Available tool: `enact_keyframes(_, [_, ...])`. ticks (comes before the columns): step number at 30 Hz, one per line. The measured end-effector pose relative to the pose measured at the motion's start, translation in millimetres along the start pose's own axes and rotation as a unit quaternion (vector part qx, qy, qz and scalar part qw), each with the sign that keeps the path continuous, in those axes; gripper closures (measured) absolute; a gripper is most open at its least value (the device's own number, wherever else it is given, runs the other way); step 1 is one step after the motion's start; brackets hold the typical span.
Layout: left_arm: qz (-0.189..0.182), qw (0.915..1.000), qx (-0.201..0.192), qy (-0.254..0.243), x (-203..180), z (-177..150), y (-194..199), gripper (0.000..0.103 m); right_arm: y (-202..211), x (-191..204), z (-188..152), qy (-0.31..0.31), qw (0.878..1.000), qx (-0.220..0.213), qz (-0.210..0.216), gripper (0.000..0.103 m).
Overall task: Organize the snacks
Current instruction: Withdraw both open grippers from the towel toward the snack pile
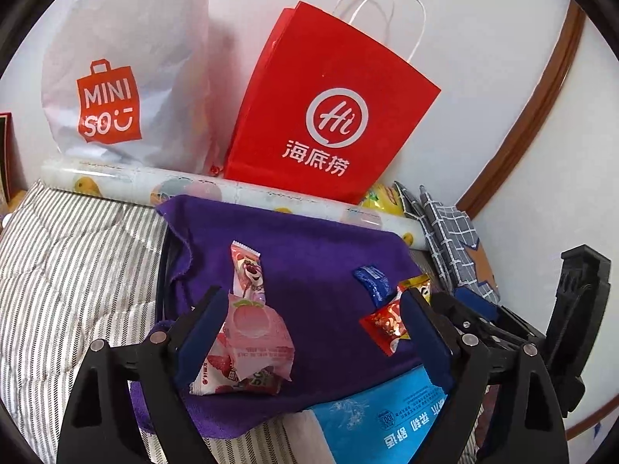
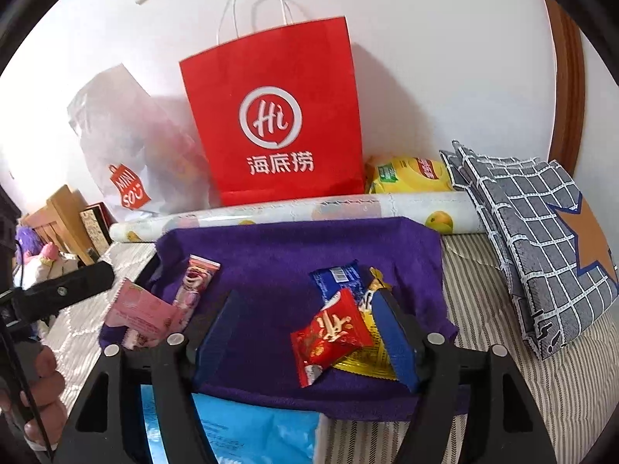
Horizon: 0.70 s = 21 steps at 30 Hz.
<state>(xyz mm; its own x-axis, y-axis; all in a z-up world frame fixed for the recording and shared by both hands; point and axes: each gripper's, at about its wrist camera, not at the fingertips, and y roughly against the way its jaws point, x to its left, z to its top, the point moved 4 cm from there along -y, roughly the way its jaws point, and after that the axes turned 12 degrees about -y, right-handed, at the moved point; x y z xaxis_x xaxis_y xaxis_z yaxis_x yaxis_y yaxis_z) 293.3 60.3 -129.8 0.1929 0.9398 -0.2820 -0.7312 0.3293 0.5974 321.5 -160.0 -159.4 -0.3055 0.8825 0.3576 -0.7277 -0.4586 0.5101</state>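
Note:
A purple towel [image 1: 317,263] [image 2: 294,247] holds two small heaps of snacks. On its left lie a pink peach packet [image 1: 259,332] [image 2: 143,307], a strawberry-bear stick [image 1: 247,270] [image 2: 193,282] and a strawberry packet [image 1: 220,381]. On its right lie a red candy packet [image 1: 385,323] [image 2: 332,332], a blue packet [image 1: 373,282] [image 2: 340,276] and a yellow packet [image 1: 418,284] [image 2: 367,352]. My left gripper [image 1: 312,292] is open; its left finger touches the pink heap. My right gripper [image 2: 306,294] is open, with the red packet lying loose by its right finger.
A red paper bag [image 2: 271,116], a white Miniso bag [image 1: 127,77] and a patterned paper roll [image 2: 294,212] stand along the wall. A checked fabric bag [image 2: 541,239] and a yellow package [image 2: 410,174] lie at the right. A blue tissue pack [image 1: 387,417] sits nearest me on striped bedding [image 1: 77,270].

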Motion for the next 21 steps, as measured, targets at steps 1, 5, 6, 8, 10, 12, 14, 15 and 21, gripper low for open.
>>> enact_keyframes(1, [-0.003, 1.0000, 0.001, 0.001, 0.1, 0.0, -0.7, 0.013, 3.7, 1.7, -0.5, 0.002, 1.000, 0.000, 0.000, 0.033])
enact_keyframes(5, [-0.012, 0.9999, 0.002, 0.001, -1.9, 0.5, -1.1, 0.013, 21.7, 6.1, -4.5, 0.002, 1.000, -0.005, -0.002, 0.030])
enact_keyframes(6, [-0.013, 0.9999, 0.002, 0.000, -2.4, 0.3, -0.6, 0.013, 28.3, 6.8, -6.3, 0.000, 1.000, -0.005, 0.000, 0.030])
enact_keyframes(8, [-0.016, 0.9999, -0.001, -0.002, -3.7, 0.6, 0.7, 0.013, 42.7, 7.0, -11.4, -0.008, 1.000, -0.001, 0.005, 0.030])
enact_keyframes(10, [-0.018, 0.9998, -0.003, -0.001, -3.5, 1.2, 2.4, 0.014, 55.6, 7.3, -19.2, -0.018, 1.000, 0.007, 0.010, 0.030])
enact_keyframes(12, [-0.024, 0.9997, -0.003, 0.005, -2.6, 2.1, 4.6, 0.019, 66.7, 9.0, -27.9, -0.023, 0.999, 0.017, 0.014, 0.030])
enact_keyframes(14, [-0.026, 0.9996, -0.003, 0.011, -0.4, 3.3, 7.8, 0.023, 78.8, 12.5, -40.4, -0.016, 0.999, 0.027, 0.008, 0.030])
enact_keyframes(15, [-0.027, 0.9995, -0.005, 0.015, 1.0, 4.2, 10.3, 0.024, 83.8, 13.9, -46.2, -0.012, 1.000, 0.028, 0.002, 0.030])
enact_keyframes(21, [-0.038, 0.9988, -0.014, 0.028, 5.2, 10.4, 27.2, 0.029, 113.5, 11.1, -89.5, -0.023, 0.998, 0.053, -0.018, 0.030])
